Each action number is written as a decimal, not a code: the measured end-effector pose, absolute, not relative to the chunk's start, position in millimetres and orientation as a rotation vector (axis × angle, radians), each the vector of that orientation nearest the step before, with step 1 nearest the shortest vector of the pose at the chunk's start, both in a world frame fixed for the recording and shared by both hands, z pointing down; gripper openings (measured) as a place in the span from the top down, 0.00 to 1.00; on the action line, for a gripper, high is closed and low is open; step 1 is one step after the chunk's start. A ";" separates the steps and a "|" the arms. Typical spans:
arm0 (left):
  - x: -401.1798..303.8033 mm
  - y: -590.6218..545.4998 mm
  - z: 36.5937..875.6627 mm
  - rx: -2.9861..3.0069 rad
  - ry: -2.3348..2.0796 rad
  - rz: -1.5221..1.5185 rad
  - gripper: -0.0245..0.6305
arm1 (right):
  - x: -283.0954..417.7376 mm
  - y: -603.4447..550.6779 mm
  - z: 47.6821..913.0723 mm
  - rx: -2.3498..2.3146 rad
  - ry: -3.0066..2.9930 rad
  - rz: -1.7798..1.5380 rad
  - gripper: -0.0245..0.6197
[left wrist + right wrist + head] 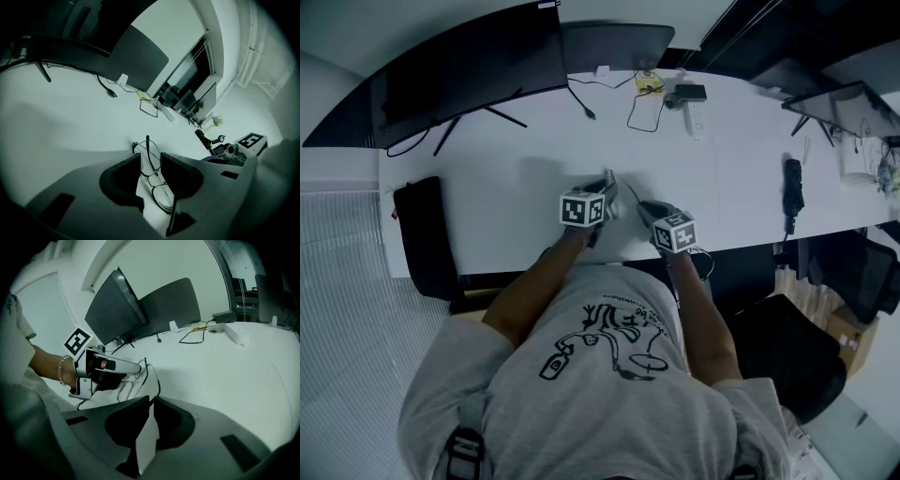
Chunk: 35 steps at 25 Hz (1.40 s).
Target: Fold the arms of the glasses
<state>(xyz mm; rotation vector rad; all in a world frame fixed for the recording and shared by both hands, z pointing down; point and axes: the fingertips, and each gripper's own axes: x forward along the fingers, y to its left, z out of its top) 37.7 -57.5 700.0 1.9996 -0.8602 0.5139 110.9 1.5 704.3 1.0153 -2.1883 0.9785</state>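
Thin wire-framed glasses (158, 188) sit between the jaws of my left gripper (151, 161), whose pads press on the lens frame. One arm of the glasses (148, 146) sticks up past the fingertips. In the right gripper view the left gripper (132, 377) holds the glasses (139, 376) above the white table. The dark arm (157, 380) curves down to my right gripper (152, 399), whose jaw tips are pinched together on its end. From the head view both grippers, left (607, 187) and right (645, 208), meet near the table's near edge.
A wide dark monitor (469, 75) and a second dark panel (614, 47) stand at the back of the white table (516, 187). Cables and a power strip (694, 117) lie behind the grippers. A black object (792, 192) lies at the right, a black pad (427, 234) at the left.
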 end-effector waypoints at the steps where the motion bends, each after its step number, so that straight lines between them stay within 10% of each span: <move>1: 37.6 -57.9 699.9 1.998 -0.862 0.512 0.73 | 110.0 1.6 704.2 1.015 -2.189 0.980 0.90; 35: 26.3 -69.7 692.5 1.967 -0.814 0.456 0.66 | 104.8 -17.5 689.8 1.033 -2.304 1.135 0.82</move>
